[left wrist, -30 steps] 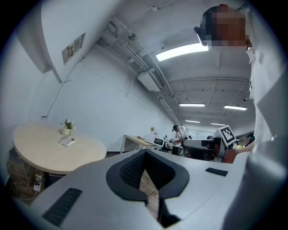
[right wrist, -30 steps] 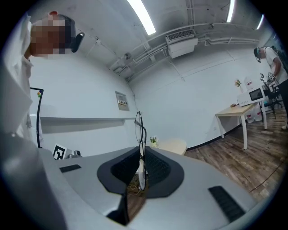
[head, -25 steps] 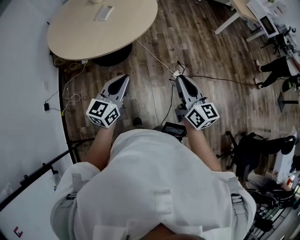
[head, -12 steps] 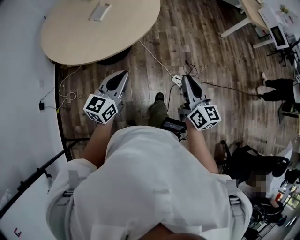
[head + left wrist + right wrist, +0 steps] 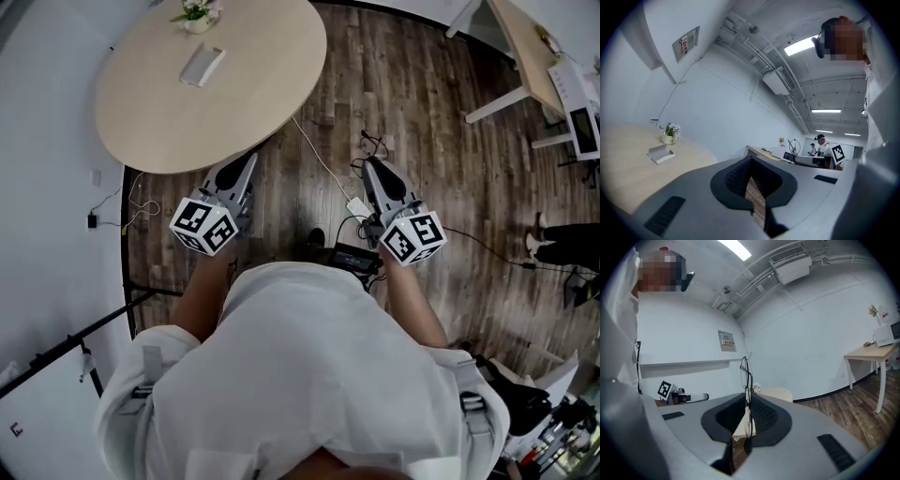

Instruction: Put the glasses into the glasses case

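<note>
While the right gripper (image 5: 746, 398) is clenched on the thin black wire-framed glasses (image 5: 745, 373), standing edge-on between its jaws, the pale grey oblong glasses case (image 5: 202, 65) lies well ahead on the round beige wooden table (image 5: 150, 122). This looks like the carrying step, so the glasses need bringing over the case. The left gripper (image 5: 750, 160) is closed on nothing.

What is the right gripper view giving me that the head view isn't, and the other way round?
Only the right gripper view: thin-framed glasses clamped upright in the right gripper tongs, and a wall sign. Only the head view: the pale glasses case lying on the round table, near a small plant. Both: that table, the plant and the left gripper. The head view doesn't clearly show the glasses.
</note>
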The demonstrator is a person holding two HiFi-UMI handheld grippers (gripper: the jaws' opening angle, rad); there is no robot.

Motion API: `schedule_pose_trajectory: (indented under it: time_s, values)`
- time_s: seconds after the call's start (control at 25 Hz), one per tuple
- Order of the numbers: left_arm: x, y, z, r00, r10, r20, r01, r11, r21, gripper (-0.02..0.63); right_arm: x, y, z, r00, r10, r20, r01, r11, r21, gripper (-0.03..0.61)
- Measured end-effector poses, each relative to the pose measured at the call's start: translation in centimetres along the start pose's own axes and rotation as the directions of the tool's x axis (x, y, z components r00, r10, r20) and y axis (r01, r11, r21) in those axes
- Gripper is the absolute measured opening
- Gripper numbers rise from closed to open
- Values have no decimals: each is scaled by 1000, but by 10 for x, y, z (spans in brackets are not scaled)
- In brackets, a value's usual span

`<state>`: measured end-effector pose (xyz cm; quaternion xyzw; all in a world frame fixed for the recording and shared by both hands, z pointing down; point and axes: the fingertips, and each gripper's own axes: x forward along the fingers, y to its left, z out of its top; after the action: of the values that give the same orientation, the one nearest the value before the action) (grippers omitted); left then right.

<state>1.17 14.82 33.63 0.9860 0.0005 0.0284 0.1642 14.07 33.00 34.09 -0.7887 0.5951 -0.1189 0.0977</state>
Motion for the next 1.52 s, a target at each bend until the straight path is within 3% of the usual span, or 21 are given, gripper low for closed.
schedule_pose_trajectory:
  time_s: [0.16,0.4,0.56,0.64,0.8,0.92,1.08,1.16,1.28,1.52]
  values:
    - [32,14,12,996,90,17,-90,996,-5,14,34,-45,18,998,57,-27,-57,998,-12,46]
    - [57,79,27,977,210,37,-210,978,-19,14,115,-57,27,981,153,-117,-173,967,-187,46]
    - [71,142,31,962,273,25,-274,959,66,14,187,-60,25,966,200,-166,-236,942,-240,46]
    - [80,174,31,951,306,27,-308,949,73,14,224,-61,24,951,227,-211,-278,925,-259,46]
    - [105,230,42,935,352,52,-352,936,2,14,300,-58,26,889,303,-342,-407,866,-290,46]
    - [115,268,50,931,360,62,-360,933,-10,14,361,-47,27,854,334,-398,-470,823,-319,46]
    - [108,312,62,907,404,119,-410,912,27,14,430,-16,25,796,391,-462,-578,720,-384,46]
    - [104,331,61,889,437,137,-443,897,13,14,462,-4,17,754,418,-508,-634,665,-395,46]
    - [98,351,52,856,500,131,-500,865,-36,14,508,15,0,657,458,-599,-732,578,-360,46]
    - [74,388,34,777,619,115,-615,785,-73,14,584,59,-47,374,480,-794,-917,321,-237,45]
